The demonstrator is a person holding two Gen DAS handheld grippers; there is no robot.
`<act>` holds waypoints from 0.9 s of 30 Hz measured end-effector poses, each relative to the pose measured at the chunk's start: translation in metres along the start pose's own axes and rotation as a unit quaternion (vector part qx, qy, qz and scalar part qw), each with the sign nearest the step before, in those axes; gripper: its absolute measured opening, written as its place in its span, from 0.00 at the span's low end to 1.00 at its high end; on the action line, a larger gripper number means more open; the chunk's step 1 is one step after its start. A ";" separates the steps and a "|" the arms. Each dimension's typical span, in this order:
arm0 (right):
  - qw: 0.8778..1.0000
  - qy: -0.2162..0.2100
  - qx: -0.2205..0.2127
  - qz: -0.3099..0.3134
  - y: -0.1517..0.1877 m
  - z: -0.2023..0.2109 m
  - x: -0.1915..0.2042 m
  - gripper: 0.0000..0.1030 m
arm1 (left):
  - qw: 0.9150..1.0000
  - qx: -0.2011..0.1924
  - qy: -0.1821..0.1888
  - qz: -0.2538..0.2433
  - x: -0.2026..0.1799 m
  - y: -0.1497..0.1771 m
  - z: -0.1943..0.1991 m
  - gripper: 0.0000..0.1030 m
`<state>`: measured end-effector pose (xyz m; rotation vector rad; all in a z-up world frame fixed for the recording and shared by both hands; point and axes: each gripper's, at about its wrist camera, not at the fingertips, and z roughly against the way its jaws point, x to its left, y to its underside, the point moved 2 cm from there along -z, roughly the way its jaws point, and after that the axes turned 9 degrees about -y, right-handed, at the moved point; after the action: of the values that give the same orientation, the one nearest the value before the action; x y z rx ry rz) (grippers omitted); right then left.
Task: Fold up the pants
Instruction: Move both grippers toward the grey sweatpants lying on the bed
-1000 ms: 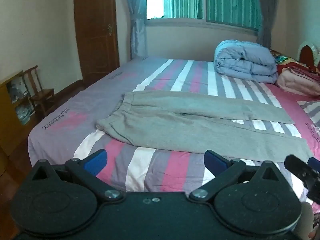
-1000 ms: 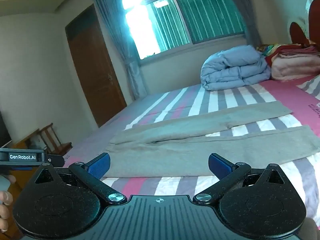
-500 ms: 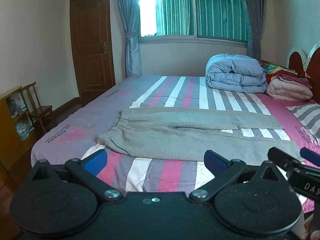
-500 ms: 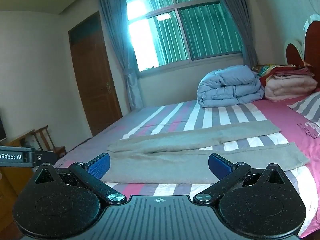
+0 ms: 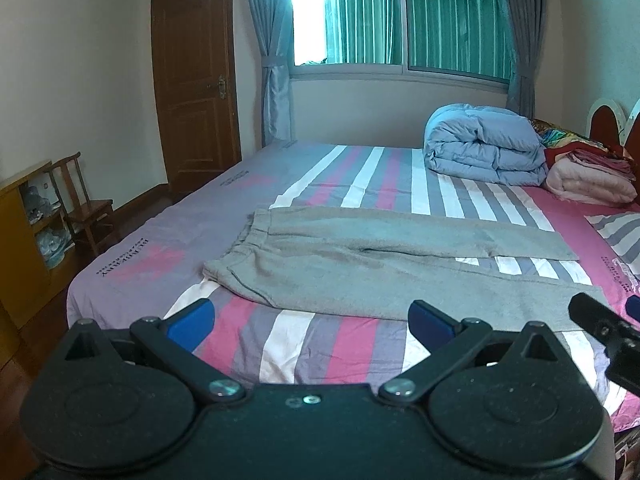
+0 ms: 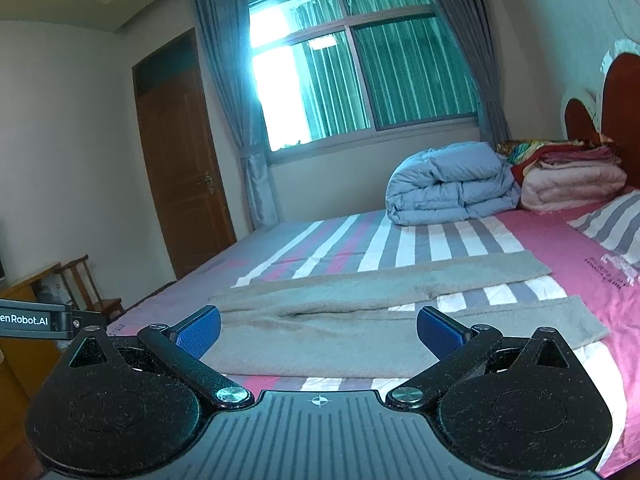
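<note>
Grey pants (image 5: 360,264) lie flat on the striped bed (image 5: 352,176), waistband to the left, the two legs spread apart toward the right. They also show in the right wrist view (image 6: 360,320). My left gripper (image 5: 310,318) is open and empty, held above the bed's near edge, short of the pants. My right gripper (image 6: 318,330) is open and empty, also in front of the pants. The right gripper's body shows at the right edge of the left wrist view (image 5: 600,320).
A folded blue duvet (image 5: 480,144) and pink blankets (image 5: 588,180) sit at the far right by the headboard (image 6: 620,96). A wooden door (image 5: 196,80), a small chair (image 5: 84,204) and a yellow cabinet (image 5: 24,232) stand at the left. A curtained window (image 5: 400,16) is behind.
Both grippers have tilted upward and drawn back a little, so more of the room and window shows. The pants have not moved. Both grippers stay open.
</note>
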<state>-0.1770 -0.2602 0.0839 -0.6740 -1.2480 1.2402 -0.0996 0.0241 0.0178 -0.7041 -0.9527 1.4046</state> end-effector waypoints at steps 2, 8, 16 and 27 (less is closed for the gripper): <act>1.000 -0.002 -0.001 0.000 -0.001 0.001 0.000 1.00 | 1.000 0.003 -0.001 0.000 -0.002 -0.001 -0.001 0.94; 1.000 0.000 -0.010 -0.008 -0.003 0.006 0.001 1.00 | 1.000 0.007 0.002 -0.003 -0.002 -0.001 -0.003 0.94; 1.000 0.000 -0.014 -0.010 0.000 0.010 -0.003 1.00 | 1.000 0.017 0.003 -0.005 -0.009 0.001 -0.008 0.94; 1.000 0.004 -0.019 -0.009 -0.003 0.012 -0.006 1.00 | 1.000 0.024 0.002 -0.008 -0.014 0.003 -0.013 0.94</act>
<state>-0.1868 -0.2696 0.0877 -0.6923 -1.2709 1.1999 -0.0886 0.0125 0.0075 -0.6619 -0.9168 1.4069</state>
